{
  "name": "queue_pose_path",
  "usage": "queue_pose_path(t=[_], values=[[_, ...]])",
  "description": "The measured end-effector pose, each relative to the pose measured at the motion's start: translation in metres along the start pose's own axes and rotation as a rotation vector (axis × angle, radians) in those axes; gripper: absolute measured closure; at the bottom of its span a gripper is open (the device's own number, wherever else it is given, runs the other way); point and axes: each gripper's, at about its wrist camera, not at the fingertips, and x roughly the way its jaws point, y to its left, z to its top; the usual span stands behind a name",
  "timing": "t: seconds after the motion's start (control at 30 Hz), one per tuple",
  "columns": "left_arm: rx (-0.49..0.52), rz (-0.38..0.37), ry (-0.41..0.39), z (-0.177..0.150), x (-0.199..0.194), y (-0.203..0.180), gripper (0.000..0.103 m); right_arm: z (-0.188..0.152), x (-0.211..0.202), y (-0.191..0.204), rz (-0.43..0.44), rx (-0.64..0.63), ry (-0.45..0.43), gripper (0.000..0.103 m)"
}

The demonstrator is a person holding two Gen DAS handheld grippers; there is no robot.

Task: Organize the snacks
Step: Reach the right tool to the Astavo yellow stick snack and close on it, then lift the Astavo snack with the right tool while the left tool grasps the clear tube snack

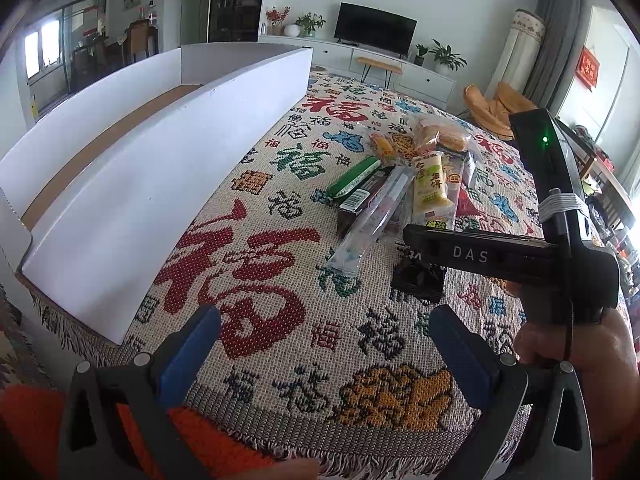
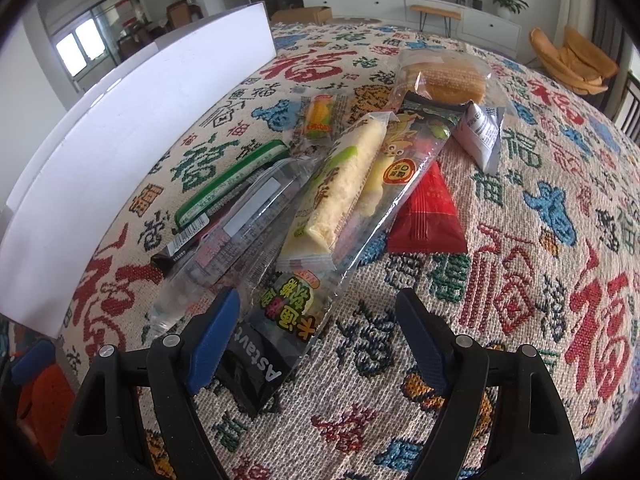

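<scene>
- Two grippers hang over a woven cloth (image 1: 280, 320) covered in red, green and blue characters, spread across the whole surface with a fringe at its near edge.
- Along the left side lies a long white box (image 1: 132, 184), open on top, its brown floor showing and nothing visible inside it.
- At the far wall stand a TV (image 1: 374, 32) on a pale cabinet, potted plants (image 1: 446, 56) and a wooden bench (image 1: 378, 65); an orange chair (image 1: 496, 108) sits to the right.
- Snacks (image 2: 320, 184) lie in a loose heap on the cloth, right of the box and not touching it: a green stick (image 2: 228, 184), a clear wrapper (image 2: 224, 236), a yellow bar (image 2: 340, 188), a small corn pack (image 2: 318, 118), a red packet (image 2: 428, 216), a white sachet (image 2: 482, 136) and a bagged cake (image 2: 448, 76) farthest off.
- A black packet (image 2: 252, 372) lies at the near end of the heap.
- Left gripper (image 1: 324, 344): blue fingers (image 1: 188, 348) spread wide over bare cloth, holding nothing and touching nothing.
- Right gripper (image 2: 316, 336): fingers (image 2: 212, 340) set wide, nothing gripped; the black packet and the near end of the heap lie between them, close by the left finger, though whether that one touches I cannot tell.
</scene>
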Motion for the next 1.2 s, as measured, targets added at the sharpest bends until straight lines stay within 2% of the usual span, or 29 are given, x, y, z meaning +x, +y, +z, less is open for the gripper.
queue_pose_path(t=[0.07,0.13,0.27,0.4,0.5,0.6,0.73,0.83,1.1,1.17,1.2], values=[[-0.004,-0.002,0.001,0.0,0.0,0.001,0.0,0.0,-0.001,-0.001,-0.002,0.004,-0.003,0.029],[-0.006,-0.003,0.003,0.0,0.001,0.002,0.0,0.0,-0.002,-0.005,0.013,0.021,-0.007,0.039],[-0.007,0.0,0.008,0.0,0.003,0.003,0.0,0.002,-0.004,-0.011,0.026,0.039,-0.006,0.04],[-0.005,0.003,0.008,0.0,0.006,0.003,0.0,0.004,-0.001,-0.009,0.042,0.034,-0.002,0.051],[-0.006,0.003,0.008,0.0,0.006,0.003,0.0,0.006,0.002,-0.006,0.055,0.014,0.011,0.054],[-0.009,0.0,0.008,0.0,0.007,0.004,0.0,0.005,0.001,-0.004,0.085,-0.003,0.031,0.064],[-0.006,0.0,0.009,0.0,0.008,0.005,0.0,0.002,-0.005,-0.006,0.136,-0.041,0.06,0.087],[-0.006,-0.001,0.009,0.0,0.007,0.004,0.0,0.003,-0.013,-0.014,0.142,-0.047,0.083,0.093],[-0.005,-0.003,0.009,0.0,0.008,0.005,0.0,-0.021,-0.047,-0.059,0.1,-0.033,0.134,0.096],[-0.003,-0.007,0.013,0.0,0.009,0.005,0.0,-0.03,-0.056,-0.072,0.067,-0.031,0.139,0.094],[-0.001,-0.009,0.015,0.001,0.01,0.003,0.0,-0.034,-0.06,-0.075,0.046,-0.044,0.134,0.087]])
